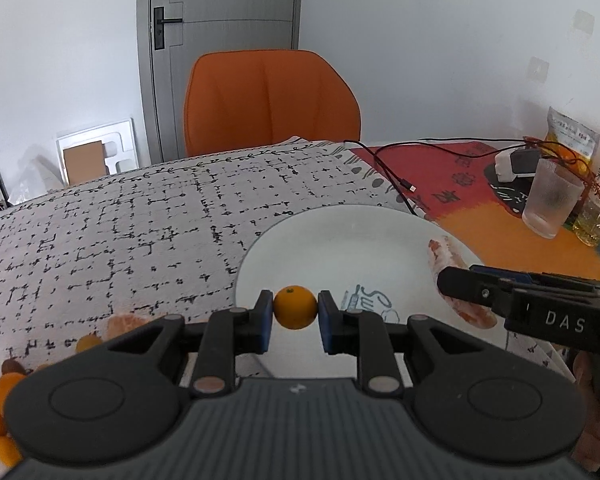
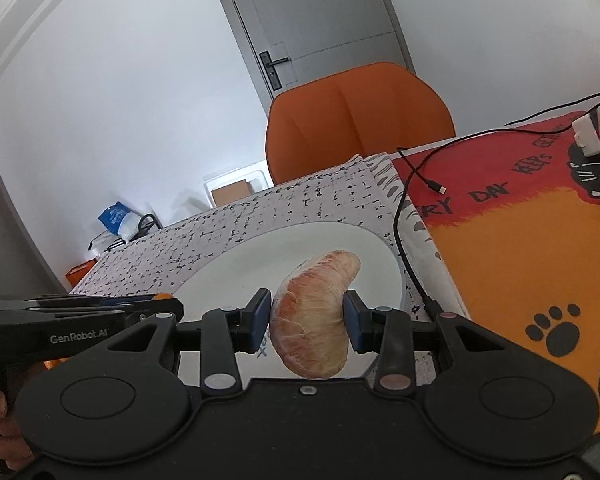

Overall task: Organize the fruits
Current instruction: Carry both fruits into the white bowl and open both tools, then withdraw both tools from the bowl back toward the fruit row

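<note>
Black left gripper (image 1: 295,312); blue pads; right gripper (image 2: 306,316) marked "DAS".

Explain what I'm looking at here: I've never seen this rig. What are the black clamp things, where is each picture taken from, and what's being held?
No robot arm here: a person holds a hand-operated two-finger tool in each hand, each with a fisheye camera looking along its fingers. One picture comes from the left tool, which pinches a small round orange fruit. The other comes from the right tool, which has a peeled citrus segment between its pads. Both hover over a white plate on a patterned tablecloth. More orange fruits lie at the left view's lower left. Farther right are a black cable and a ribbed glass; an orange chair stands behind.
</note>
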